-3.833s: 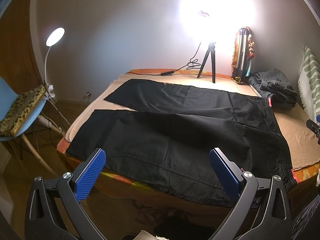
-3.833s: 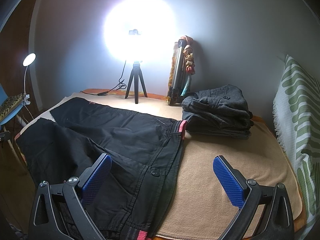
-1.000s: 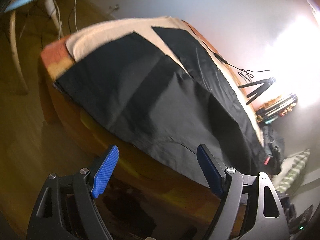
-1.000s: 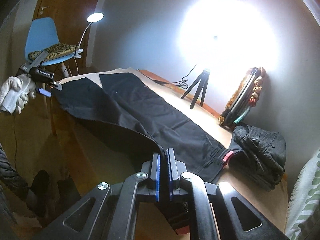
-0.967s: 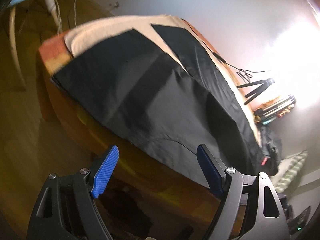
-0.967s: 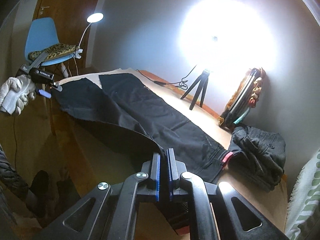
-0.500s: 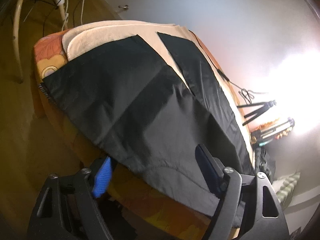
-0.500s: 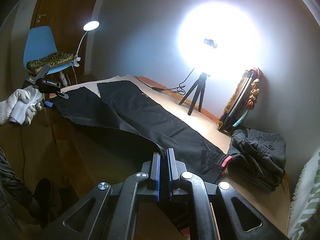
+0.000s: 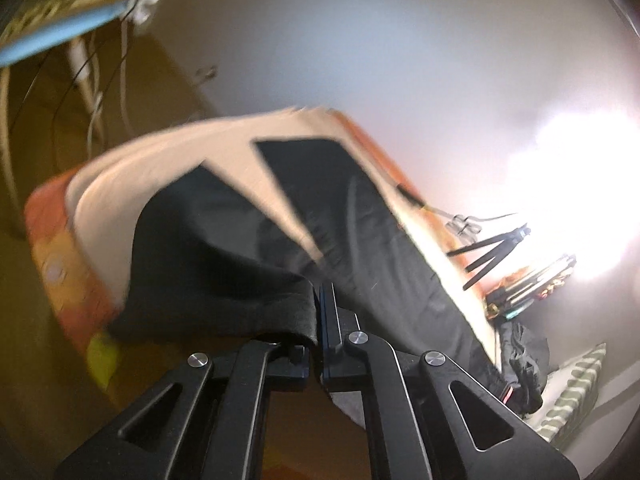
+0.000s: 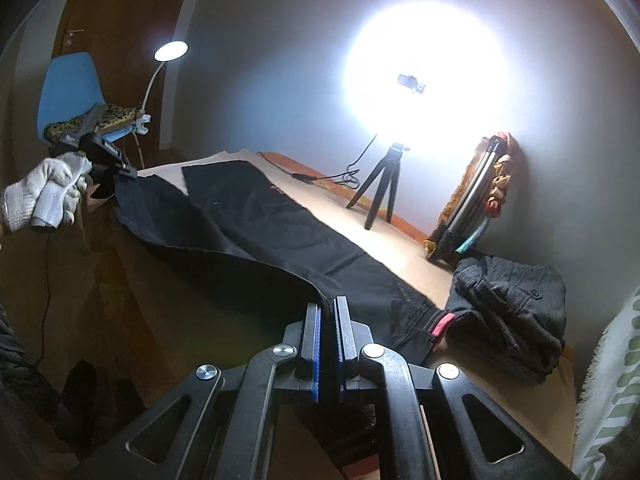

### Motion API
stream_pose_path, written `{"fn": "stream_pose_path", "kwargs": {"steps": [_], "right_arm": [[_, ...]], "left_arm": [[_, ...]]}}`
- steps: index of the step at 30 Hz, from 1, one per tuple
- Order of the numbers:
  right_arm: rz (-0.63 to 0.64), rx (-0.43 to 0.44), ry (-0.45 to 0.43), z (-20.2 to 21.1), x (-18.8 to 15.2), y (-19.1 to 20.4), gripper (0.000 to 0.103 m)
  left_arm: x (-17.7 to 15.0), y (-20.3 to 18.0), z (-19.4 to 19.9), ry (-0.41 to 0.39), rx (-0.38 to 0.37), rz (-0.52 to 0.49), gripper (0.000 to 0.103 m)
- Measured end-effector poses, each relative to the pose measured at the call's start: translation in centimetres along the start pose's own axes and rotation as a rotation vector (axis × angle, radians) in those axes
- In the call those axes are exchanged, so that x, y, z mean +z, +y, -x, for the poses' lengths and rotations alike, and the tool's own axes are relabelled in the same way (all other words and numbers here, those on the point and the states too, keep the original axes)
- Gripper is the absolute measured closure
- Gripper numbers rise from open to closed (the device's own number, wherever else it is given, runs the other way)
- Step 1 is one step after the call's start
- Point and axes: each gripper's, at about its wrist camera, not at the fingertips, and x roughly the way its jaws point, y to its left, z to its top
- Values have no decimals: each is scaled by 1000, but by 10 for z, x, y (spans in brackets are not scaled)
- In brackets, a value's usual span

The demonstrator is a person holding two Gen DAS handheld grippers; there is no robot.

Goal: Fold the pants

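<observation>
Black pants (image 10: 280, 236) lie along the bed on a beige blanket (image 10: 404, 256), far leg flat, near leg lifted off the front edge. My right gripper (image 10: 327, 312) is shut on the pants at the waist end and holds the near edge up. My left gripper (image 9: 319, 300) is shut on the cuff of the near leg (image 9: 224, 264) and lifts it; it also shows in the right wrist view (image 10: 124, 170) in a white-gloved hand. The far leg (image 9: 360, 224) stays flat on the blanket (image 9: 168, 160).
A pile of folded dark clothes (image 10: 508, 312) sits at the bed's right end. A tripod lamp (image 10: 380, 184) and leaning items (image 10: 476, 208) stand by the wall. A blue chair (image 10: 76, 96) and desk lamp (image 10: 170, 50) stand beyond the left end. A green-striped cloth (image 10: 612, 392) hangs right.
My left gripper has moved in and closed on the near leg's cuff, and raised it off the bed edge. My right gripper stays shut on the waist end, held up.
</observation>
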Motion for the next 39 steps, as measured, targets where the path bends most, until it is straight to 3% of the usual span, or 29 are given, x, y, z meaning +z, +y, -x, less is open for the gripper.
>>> {"fn": "stream_pose_path", "kwargs": {"steps": [6,14,25,34,39], "right_arm": [[-4,-48,-15,-16,21,-23,100],[1,-101,12,-73,42,-61,100],[-98,-109,179,-200,17,-131,100],[-136,-117,277,-255,-12,-149,101],[-128,-129,301,-266,-20,-149,101]], "left_arm": [[30,-30,-8,-64,-29,-41,101],[63,-86,-52,-95,23,-159,101],[74,-143,-171,6,214,-361,101],[62,-159,-246,69,295,-478,100],[72,-161,-249,121,273,-503,81]]}}
